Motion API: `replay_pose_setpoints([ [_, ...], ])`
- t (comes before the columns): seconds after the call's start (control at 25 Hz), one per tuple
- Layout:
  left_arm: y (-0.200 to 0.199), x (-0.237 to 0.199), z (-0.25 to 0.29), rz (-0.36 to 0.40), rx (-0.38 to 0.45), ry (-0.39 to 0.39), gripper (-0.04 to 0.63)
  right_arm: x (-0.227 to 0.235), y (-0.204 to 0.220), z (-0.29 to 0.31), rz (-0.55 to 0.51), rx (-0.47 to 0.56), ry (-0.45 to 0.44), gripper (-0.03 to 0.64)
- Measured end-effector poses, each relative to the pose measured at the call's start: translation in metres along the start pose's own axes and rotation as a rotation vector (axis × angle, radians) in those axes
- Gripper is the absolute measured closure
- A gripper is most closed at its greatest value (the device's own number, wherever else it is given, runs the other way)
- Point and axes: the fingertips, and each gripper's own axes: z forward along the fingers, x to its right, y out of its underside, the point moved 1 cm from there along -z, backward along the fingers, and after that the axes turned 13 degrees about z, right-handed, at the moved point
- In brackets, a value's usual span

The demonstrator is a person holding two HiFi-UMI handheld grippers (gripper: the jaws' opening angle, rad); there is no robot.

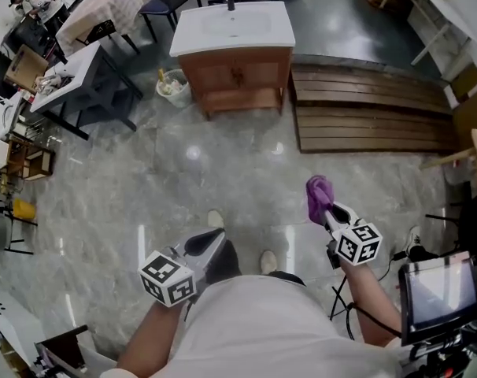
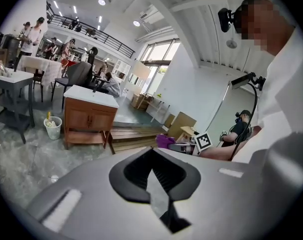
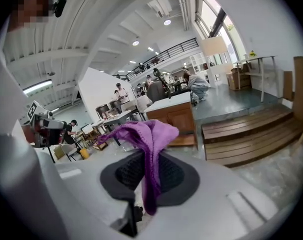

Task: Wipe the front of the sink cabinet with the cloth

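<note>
The wooden sink cabinet with a white basin top stands far ahead across the grey floor, also seen in the left gripper view and the right gripper view. My right gripper is shut on a purple cloth, which bunches above the jaws and hangs between the pads. My left gripper is held low near my body, jaws together with nothing in them. Both grippers are well short of the cabinet.
A low wooden slatted platform lies right of the cabinet. A white bin stands at the cabinet's left foot. A white-topped table and chairs fill the left. A screen on a stand is close at my right.
</note>
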Motion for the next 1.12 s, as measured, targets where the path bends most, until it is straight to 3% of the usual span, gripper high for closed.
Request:
replay_pose_setpoints([
  [0.32,-0.045,-0.129,0.056,-0.007,-0.01,0.146,0.591,0.013,-0.069,0.114,0.024,0.027,0.123,0.561],
  [0.64,-0.084,-0.289,0.09,0.092,-0.065,0.29,0.591,0.021,-0.121,0.258,0.073,0.07,0.253,0.561],
  [0.8,-0.094,-0.337,0.11,0.105,-0.077,0.291,0.591,0.043,-0.152,0.32,0.102,0.075,0.295,0.561],
  [0.96,-0.112,-0.388,0.151,0.017,-0.054,0.254,0.591,0.091,-0.198,0.396,0.118,0.065,0.311,0.561],
  [1.12,-0.122,-0.422,0.197,-0.023,-0.076,0.222,0.591,0.151,-0.245,0.466,0.136,0.074,0.326,0.561],
])
